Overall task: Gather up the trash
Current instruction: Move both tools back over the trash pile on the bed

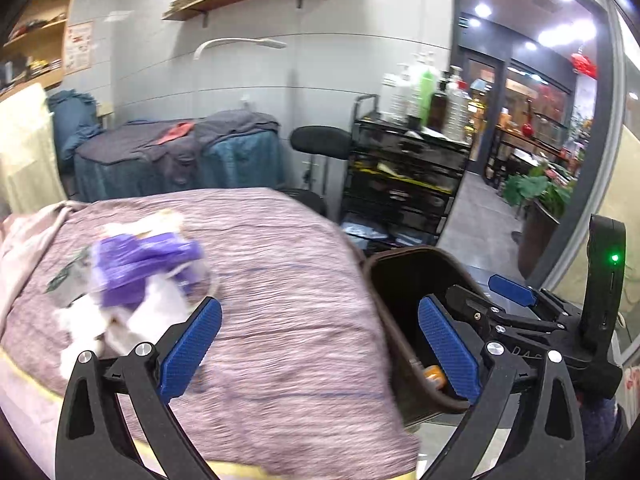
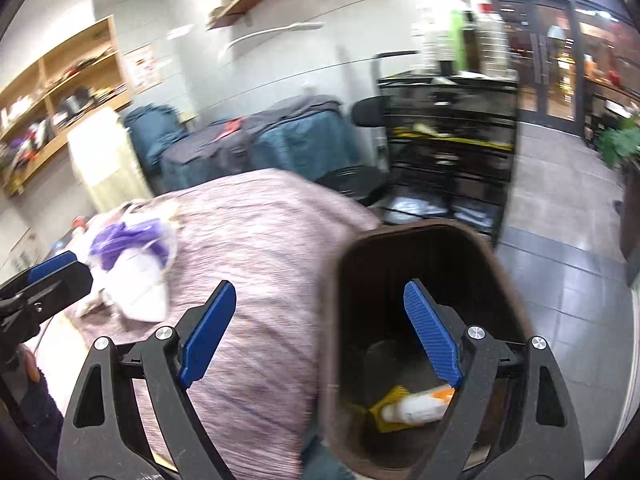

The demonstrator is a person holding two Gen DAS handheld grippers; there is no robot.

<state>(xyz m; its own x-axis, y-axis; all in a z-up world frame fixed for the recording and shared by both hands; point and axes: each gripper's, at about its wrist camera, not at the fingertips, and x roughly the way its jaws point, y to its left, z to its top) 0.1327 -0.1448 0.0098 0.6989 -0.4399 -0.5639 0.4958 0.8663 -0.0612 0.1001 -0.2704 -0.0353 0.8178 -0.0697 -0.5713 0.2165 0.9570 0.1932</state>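
Note:
A pile of trash [image 1: 132,288], purple plastic and white crumpled paper, lies on the mauve bed cover [image 1: 280,280]; it also shows in the right wrist view [image 2: 132,264]. A dark brown bin [image 2: 420,280] stands beside the bed's right edge, with a white-and-orange bottle [image 2: 420,404] and yellow scrap inside. My left gripper [image 1: 320,340] is open and empty over the cover, right of the trash. My right gripper [image 2: 320,332] is open and empty, straddling the bin's near rim. The bin also shows in the left wrist view [image 1: 400,288].
A black trolley [image 1: 404,176] with bottles stands behind the bin. A second bed with blue and grey covers [image 1: 176,156] is at the back. Wooden shelves [image 2: 60,92] hang on the left wall. Tiled floor [image 2: 560,240] runs to the right.

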